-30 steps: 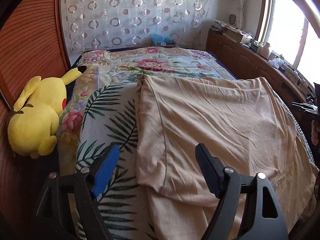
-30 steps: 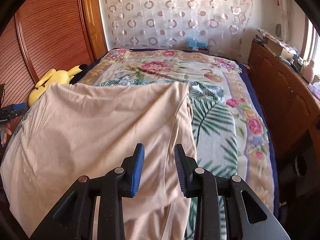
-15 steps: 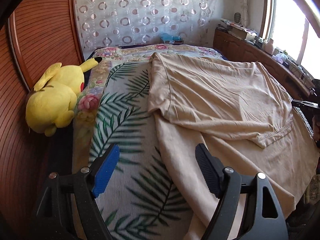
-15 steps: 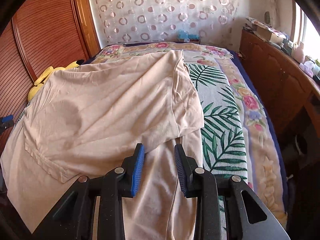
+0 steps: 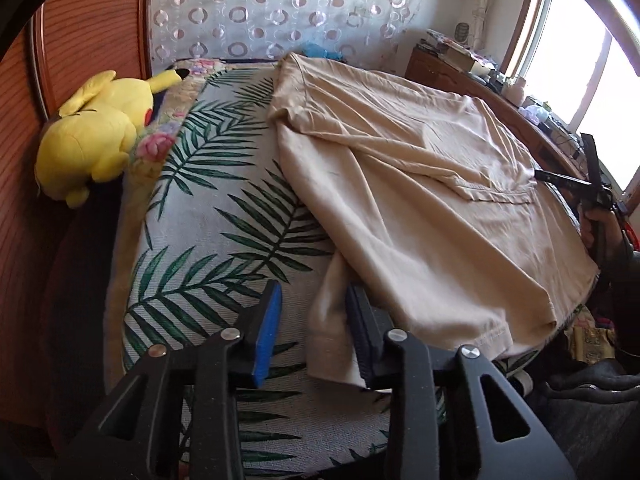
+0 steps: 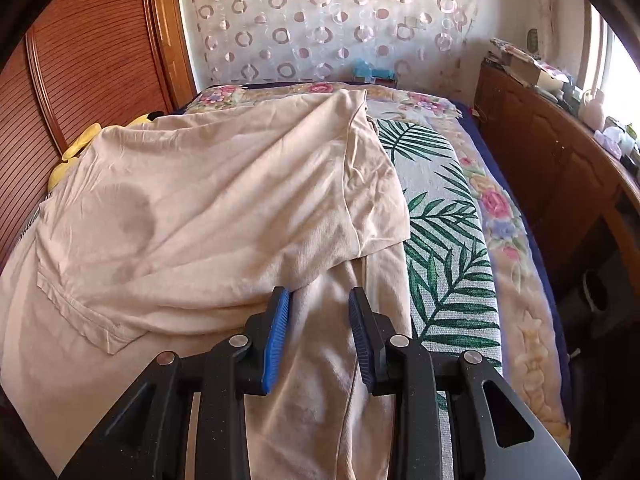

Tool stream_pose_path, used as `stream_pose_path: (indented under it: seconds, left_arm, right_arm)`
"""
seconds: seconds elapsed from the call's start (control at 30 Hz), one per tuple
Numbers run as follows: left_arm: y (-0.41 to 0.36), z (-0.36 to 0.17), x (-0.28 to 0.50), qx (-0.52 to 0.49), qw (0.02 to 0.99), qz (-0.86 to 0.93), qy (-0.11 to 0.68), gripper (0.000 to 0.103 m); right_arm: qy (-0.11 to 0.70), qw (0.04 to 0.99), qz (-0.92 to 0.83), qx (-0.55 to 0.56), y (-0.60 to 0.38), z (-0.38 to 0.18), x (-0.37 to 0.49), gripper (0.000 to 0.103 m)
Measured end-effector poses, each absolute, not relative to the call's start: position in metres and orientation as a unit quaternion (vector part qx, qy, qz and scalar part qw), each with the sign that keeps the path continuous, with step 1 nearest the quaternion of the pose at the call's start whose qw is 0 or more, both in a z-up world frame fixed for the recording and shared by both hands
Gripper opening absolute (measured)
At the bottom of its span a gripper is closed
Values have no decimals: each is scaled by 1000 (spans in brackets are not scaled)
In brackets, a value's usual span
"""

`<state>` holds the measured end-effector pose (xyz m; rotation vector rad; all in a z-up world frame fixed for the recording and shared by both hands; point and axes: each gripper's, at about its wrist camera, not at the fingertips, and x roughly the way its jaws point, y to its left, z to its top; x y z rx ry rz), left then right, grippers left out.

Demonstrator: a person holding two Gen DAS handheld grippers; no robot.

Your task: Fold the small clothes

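A beige T-shirt [image 5: 420, 208] lies on the bed with its far part folded over the near part. Its loose near corner [image 5: 332, 344] lies between the fingers of my left gripper [image 5: 316, 334]. The jaws are closing, and a strip of bed cover still shows between the blue pad [image 5: 270, 332] and the cloth. My right gripper [image 6: 318, 332] hovers over the same shirt [image 6: 200, 200] at its right side, jaws apart, with cloth under and between them. In the left wrist view the right gripper [image 5: 540, 173] touches the fold's edge.
The bed cover [image 5: 224, 208] has palm leaves and flowers. A yellow plush toy [image 5: 96, 136] lies at the bed's left edge against a wooden sliding door [image 5: 80, 40]. A low wooden cabinet [image 6: 560, 168] with clutter runs along the right under the window.
My left gripper has drawn back to the shirt's near left corner and its jaws have narrowed around it. The folded layer has settled flat. The right gripper has hardly moved.
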<state>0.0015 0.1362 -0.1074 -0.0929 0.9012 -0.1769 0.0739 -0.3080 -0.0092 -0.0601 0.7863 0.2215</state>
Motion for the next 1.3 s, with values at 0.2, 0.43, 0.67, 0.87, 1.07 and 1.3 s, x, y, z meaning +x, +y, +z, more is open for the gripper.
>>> stream_pose_path:
  seconds: [0.2,0.43,0.67,0.87,1.07,1.3]
  left_arm:
    - [142,-87,-23,-45,906,-67,416,2]
    - [154,-84,-39,-39,906,-28,421,2]
    - [158,-72,-23,-40,919,-19,393,22]
    - [148,-59,14,-45,927,-45,369,67]
    - [131,-61,66,-40,930,-52,362,78]
    - [130,-72,130,-71,920,-46,383,69]
  right_arm:
    - [381,918,107,-32,-309,-14,74,32]
    - [381,918,109,-29,-309,-16,74,32]
    - [381,918,109,-30,-309,-16,75,32]
    - [381,918,110,-29,-309,-17,75,32]
    - [380,918,108,-33,-309,-18,76,32]
    - [379,918,111,-39,-309,-20,79,35]
